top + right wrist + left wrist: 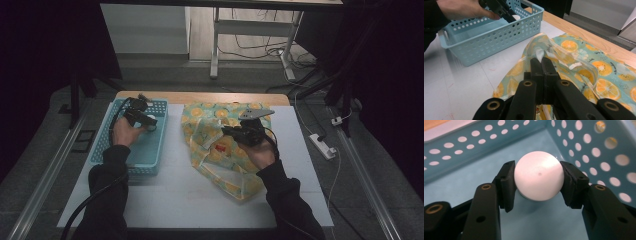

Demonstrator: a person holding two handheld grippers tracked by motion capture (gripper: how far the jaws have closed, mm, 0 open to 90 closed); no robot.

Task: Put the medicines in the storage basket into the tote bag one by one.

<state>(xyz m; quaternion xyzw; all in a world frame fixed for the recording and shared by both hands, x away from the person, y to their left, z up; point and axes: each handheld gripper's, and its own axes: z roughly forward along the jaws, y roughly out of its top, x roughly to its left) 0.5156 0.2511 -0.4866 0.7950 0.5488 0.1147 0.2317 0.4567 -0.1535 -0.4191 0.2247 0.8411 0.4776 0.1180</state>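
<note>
Left gripper: I have it down inside the blue basket, at the far end of it; its fingers are clamped on the white ball, one pad on each side, both touching.
White ball: I see it between the left fingers, low in the basket near the corner that lies toward the bag, close to the floor of the basket; whether it touches that floor I cannot tell. In the right gripper view it shows as a pale patch just inside the basket's far wall.
Blue basket: perforated walls, standing on the bench; my left hand reaches into it from the near side.
Right gripper: I hold it over the fruit-print bag, well apart from the basket; its fingers are pressed together flat, and I cannot tell whether a fold of the bag is caught between them.
Fruit-print bag: pale green cloth with orange slices, lying crumpled on the bench just beside the basket, on the side away from my left hand; a white strap crosses it, seen past the right fingers.
Right hand: over the bag's middle, away from the basket, with the grey plate of the gripper on top.
Bench: white sheet under basket and bag, a wooden edge beyond the basket's far wall.
</note>
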